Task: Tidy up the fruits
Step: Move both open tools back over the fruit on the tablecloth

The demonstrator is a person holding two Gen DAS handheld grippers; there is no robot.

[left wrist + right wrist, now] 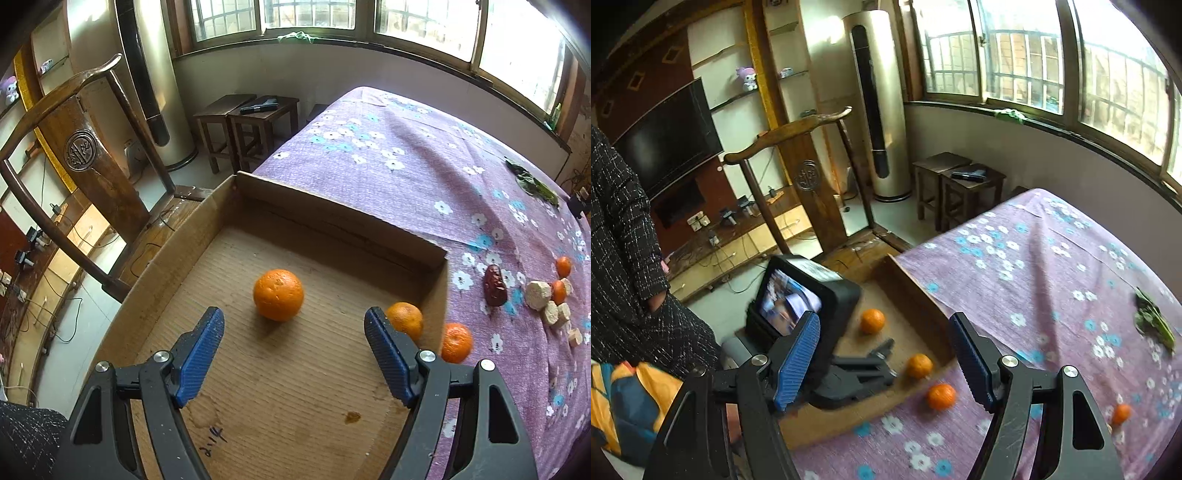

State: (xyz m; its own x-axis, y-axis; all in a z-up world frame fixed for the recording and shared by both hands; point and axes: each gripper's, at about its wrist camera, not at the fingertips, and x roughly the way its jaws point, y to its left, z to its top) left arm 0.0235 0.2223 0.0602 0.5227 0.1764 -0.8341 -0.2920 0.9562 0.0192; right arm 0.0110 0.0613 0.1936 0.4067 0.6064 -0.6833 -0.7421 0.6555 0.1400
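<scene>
On the purple flowered bedcover (388, 155) sits a shallow brown cardboard tray (332, 206) holding two round oranges, the larger (278, 294) mid-floor and a smaller one (405, 319) against its right wall. A third orange (457, 342) lies just outside that wall, with two small ones (563, 266), a wrinkled red date (495, 285) and pale cut chunks (538, 294) also unsorted. The left gripper (294, 360) and right gripper (885, 363) are spread and empty; the tray's near edge is cut off.

Beyond the claw: barred windows (1027, 70) full of daylight, wooden chair (85, 155), two dark stools (247, 122), tall floor-standing air conditioner (879, 107).
</scene>
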